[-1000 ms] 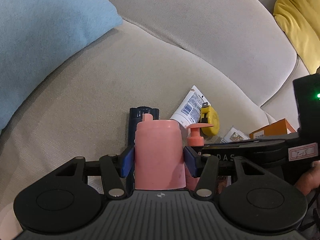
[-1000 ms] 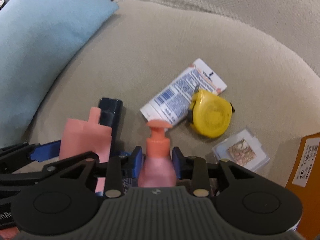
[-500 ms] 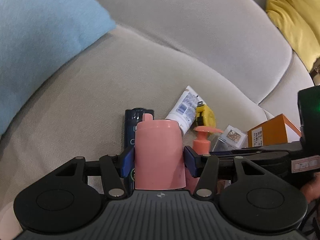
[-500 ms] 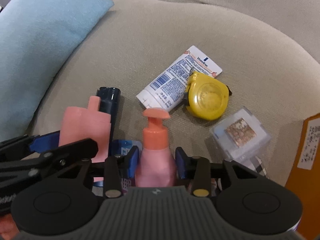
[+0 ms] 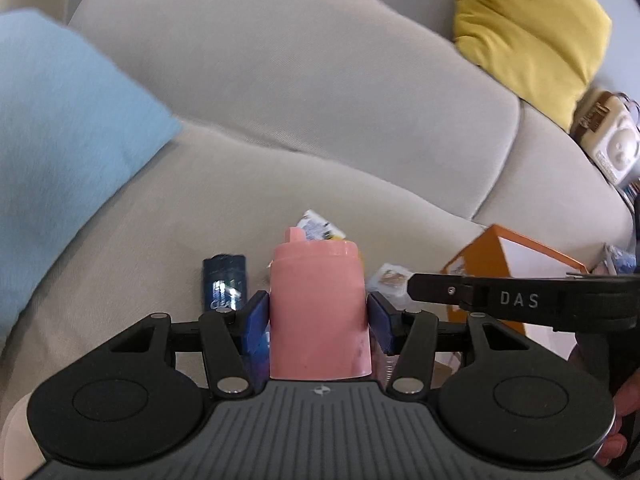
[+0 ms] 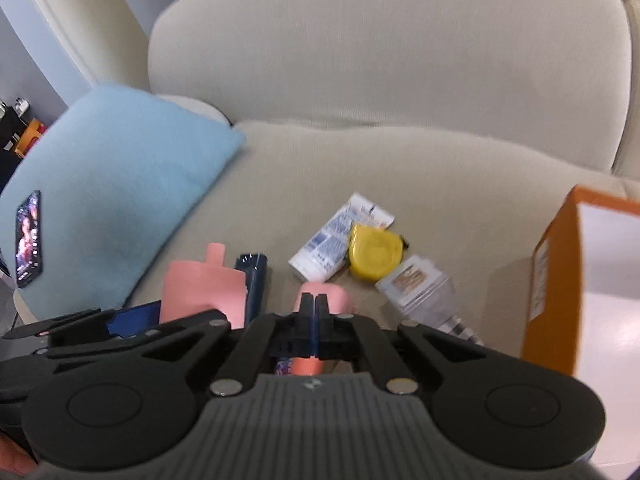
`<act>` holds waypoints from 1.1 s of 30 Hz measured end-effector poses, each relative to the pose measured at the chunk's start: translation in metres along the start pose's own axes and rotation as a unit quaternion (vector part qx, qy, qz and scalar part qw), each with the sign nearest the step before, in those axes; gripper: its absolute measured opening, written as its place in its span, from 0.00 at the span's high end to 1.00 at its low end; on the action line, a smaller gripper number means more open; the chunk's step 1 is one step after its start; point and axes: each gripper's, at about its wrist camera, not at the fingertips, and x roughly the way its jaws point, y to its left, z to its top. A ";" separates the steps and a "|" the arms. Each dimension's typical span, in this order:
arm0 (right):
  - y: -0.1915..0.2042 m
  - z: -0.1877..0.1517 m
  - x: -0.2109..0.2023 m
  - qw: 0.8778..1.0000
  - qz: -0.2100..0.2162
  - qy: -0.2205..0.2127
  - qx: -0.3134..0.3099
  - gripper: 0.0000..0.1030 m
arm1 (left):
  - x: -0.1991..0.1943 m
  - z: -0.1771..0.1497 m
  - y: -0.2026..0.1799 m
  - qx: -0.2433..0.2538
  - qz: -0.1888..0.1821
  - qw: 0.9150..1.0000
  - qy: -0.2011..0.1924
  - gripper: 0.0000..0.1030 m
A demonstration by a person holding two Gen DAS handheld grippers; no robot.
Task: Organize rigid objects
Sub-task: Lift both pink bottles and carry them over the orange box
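**Two pink bottles among the clutter on a beige sofa**

One beige sofa [image 5: 320, 100] is filling both views, its backrest rising ahead of the tongs. One blue cushion [image 5: 68, 128] is lying to their left, with one phone [image 6: 28, 238] resting on it. One yellow cushion [image 5: 528, 28] is sitting far ahead to the right. One orange box [image 6: 560, 272] is standing open just right of the right gripper [image 6: 315, 308], walling off that side.

The left gripper [image 5: 318, 314] is clamping its blue pads on the wide pink bottle [image 5: 316, 300], holding it upright. The right gripper's jaws are meeting pad to pad. The pink pump bottle [image 6: 336, 294] is showing just behind and beneath them, and a pinch on it cannot be told.

Ahead of the tongs one dark blue canister [image 5: 224, 282], one white tube [image 6: 332, 240], one clear case [image 6: 416, 284] and one yellow tape measure [image 6: 374, 254] are lying on the seat, the tape measure touching the tube. Bare seat is stretching ahead and to the left.
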 end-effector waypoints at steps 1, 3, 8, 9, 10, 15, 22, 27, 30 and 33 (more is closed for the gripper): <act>-0.003 0.001 -0.003 1.000 0.002 -0.002 0.001 1.00 | 0.000 0.000 -0.002 0.001 0.003 1.000 -0.001 0.41; -0.008 -0.001 -0.010 1.000 -0.001 -0.002 0.001 1.00 | -0.002 -0.003 -0.003 -0.002 0.002 1.000 -0.001 0.41; -0.019 -0.021 -0.019 1.000 0.003 -0.002 0.009 0.96 | 0.002 -0.021 0.010 -0.020 0.016 0.999 0.025 0.41; -0.022 -0.027 -0.021 1.000 0.000 0.000 0.010 0.95 | 0.003 -0.025 0.013 -0.023 0.016 0.999 0.033 0.41; -0.023 -0.031 -0.020 1.000 -0.002 0.002 0.010 0.95 | 0.005 -0.028 0.015 -0.025 0.016 0.999 0.040 0.41; -0.017 -0.049 -0.005 1.000 0.003 0.011 -0.005 0.69 | 0.016 -0.033 0.024 -0.033 0.035 0.997 0.052 0.41; 0.005 -0.037 0.023 0.999 0.007 0.019 -0.043 0.70 | 0.027 -0.020 0.036 -0.035 0.045 0.998 0.026 0.41; 0.015 -0.017 0.058 0.997 -0.033 0.058 -0.032 0.63 | 0.039 -0.010 0.054 -0.055 0.042 0.997 0.024 0.41; 0.019 -0.012 0.077 0.994 -0.061 0.080 -0.030 0.58 | 0.046 -0.007 0.062 -0.066 0.038 0.997 0.027 0.41; 0.020 -0.009 0.093 0.992 -0.076 0.097 -0.028 0.58 | 0.052 -0.006 0.067 -0.074 0.031 0.996 0.031 0.41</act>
